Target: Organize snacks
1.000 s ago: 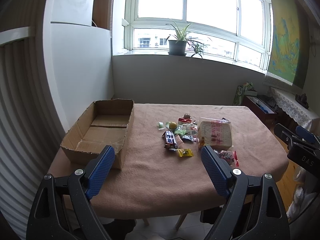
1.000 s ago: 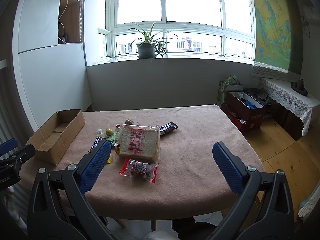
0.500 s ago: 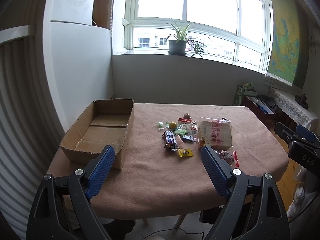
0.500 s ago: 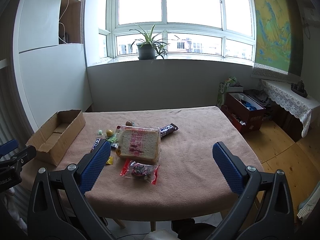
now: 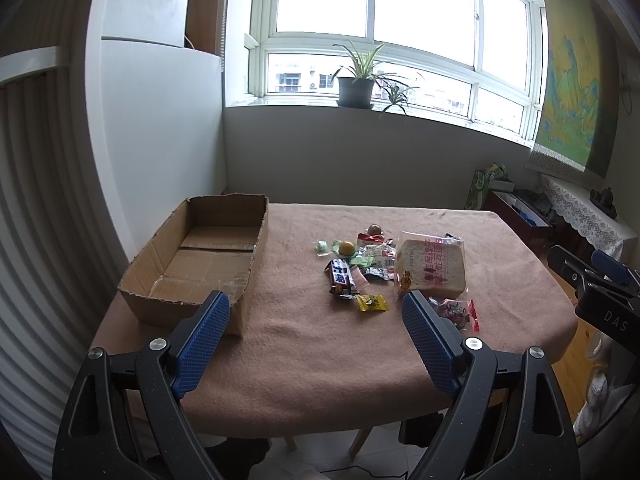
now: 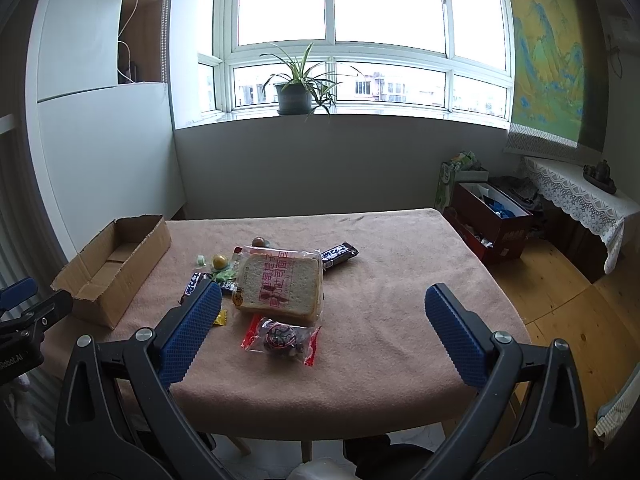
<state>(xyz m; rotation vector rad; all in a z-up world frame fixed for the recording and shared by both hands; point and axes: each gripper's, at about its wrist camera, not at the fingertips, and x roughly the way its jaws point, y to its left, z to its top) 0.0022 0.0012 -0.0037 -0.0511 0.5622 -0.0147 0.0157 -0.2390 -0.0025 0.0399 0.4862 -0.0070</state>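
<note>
At the far left of the bench (image 5: 304, 364), which is covered with a pinkish-brown cloth, an open cardboard box (image 5: 208, 256) lies with its long side running away from the viewer and nothing visible inside it. The left claw (image 5: 316, 336) hovers at the near edge of the bench with its blue-padded fingers (image 5: 202, 340) spread wide and nothing between them; its left finger overlaps the near right corner of the box in the left wrist view. To the right of the box, well apart from it, the snacks lie in a loose cluster near the middle of the bench: a small pale green sweet (image 5: 321, 247), a round yellow one (image 5: 346, 247) just beside it, a chocolate bar in a dark wrapper (image 5: 341, 277), a small yellow packet (image 5: 372, 303) nearer the viewer, and a tangle of little green and white wrappers (image 5: 374, 258) between them. Further right is a bag of sliced bread (image 6: 280, 286) with red print, lying flat, with a small brown ball (image 6: 258, 241) at its far side and a second dark bar (image 6: 339, 255) touching its far right corner. Just near of the bread lies a clear packet with red ends (image 6: 282, 338). The right claw (image 6: 324, 336) is likewise held at the near edge of the bench, fingers wide apart and gripping nothing, its left finger covering part of the sweets. On the far windowsill stands a potted plant (image 6: 294, 96).
</note>
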